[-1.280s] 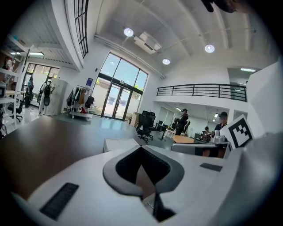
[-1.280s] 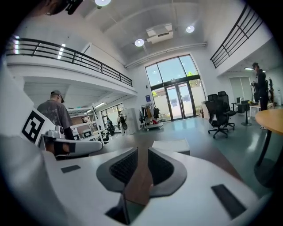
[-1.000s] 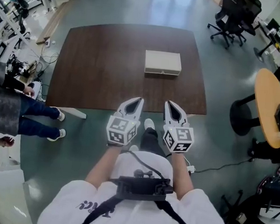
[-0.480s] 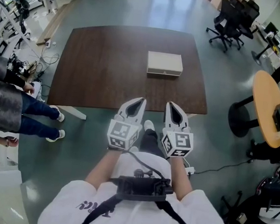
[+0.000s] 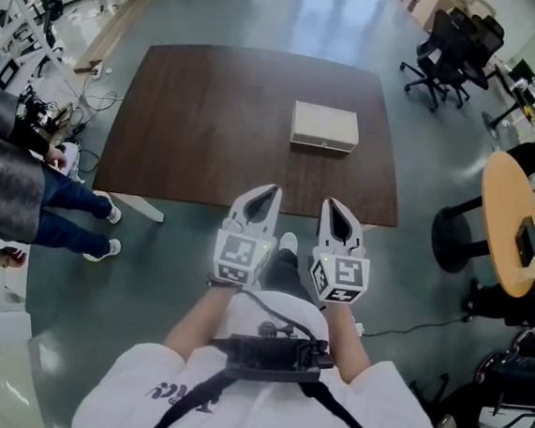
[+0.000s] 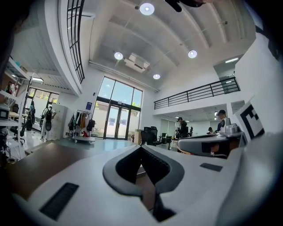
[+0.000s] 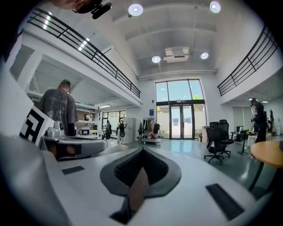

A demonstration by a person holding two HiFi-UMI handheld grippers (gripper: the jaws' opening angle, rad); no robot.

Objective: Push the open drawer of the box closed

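Note:
A beige box (image 5: 325, 126) lies on the dark brown table (image 5: 210, 128), right of its middle, with its drawer front facing me; how far the drawer stands out is too small to tell. Both grippers are held close to my body, short of the table's near edge and well apart from the box. My left gripper (image 5: 269, 192) is shut, its two jaws meeting at the tip (image 6: 141, 148) with nothing between them. My right gripper (image 5: 329, 204) is shut and empty too, its jaws closed together (image 7: 142, 150). Neither gripper view shows the box.
Two people (image 5: 15, 194) stand by the table's left side. Black office chairs (image 5: 453, 47) stand at the back right, and a round wooden table (image 5: 521, 223) on a black foot stands to the right. A cable (image 5: 408, 321) runs over the floor near my right side.
The head view has shifted, so the table and box now sit slightly further right and lower in the picture. Both grippers stay in front of my body.

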